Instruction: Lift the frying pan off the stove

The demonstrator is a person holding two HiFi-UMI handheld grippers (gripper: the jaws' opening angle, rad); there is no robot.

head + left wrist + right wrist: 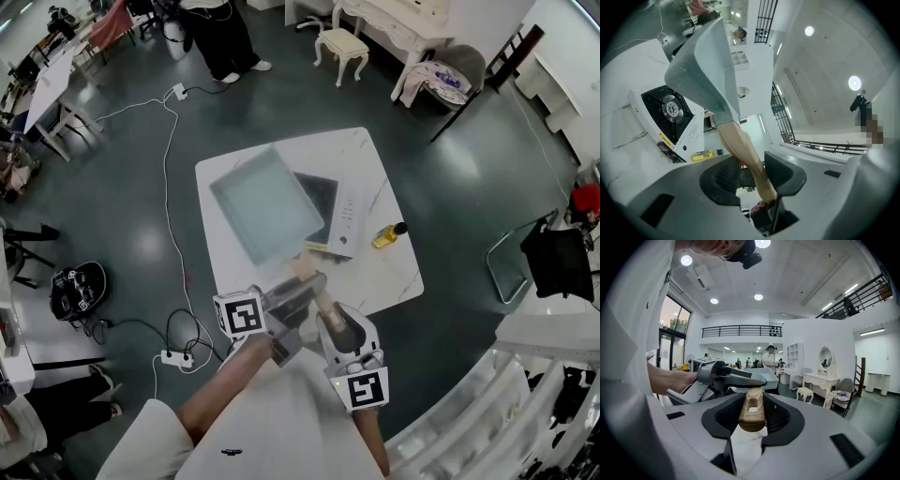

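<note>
The square grey frying pan [267, 206] hangs in the air, clear of the white portable stove [349, 211] on the white marble table [375, 272]. In the left gripper view the pan [705, 65] tilts upward and the stove's burner [670, 108] lies uncovered below it. Its wooden handle [740, 150] runs back between the jaws of my left gripper [752, 176], which is shut on it. My right gripper [752, 413] is shut on the handle's end [751, 408]. In the head view the left gripper [305, 286] and right gripper [323, 311] sit side by side at the table's near edge.
A yellow oil bottle [389, 234] lies on the table right of the stove. A power strip [178, 356] and cables lie on the floor to the left. A white stool [342, 47] and a dressing table stand beyond; a black chair [553, 258] is at the right.
</note>
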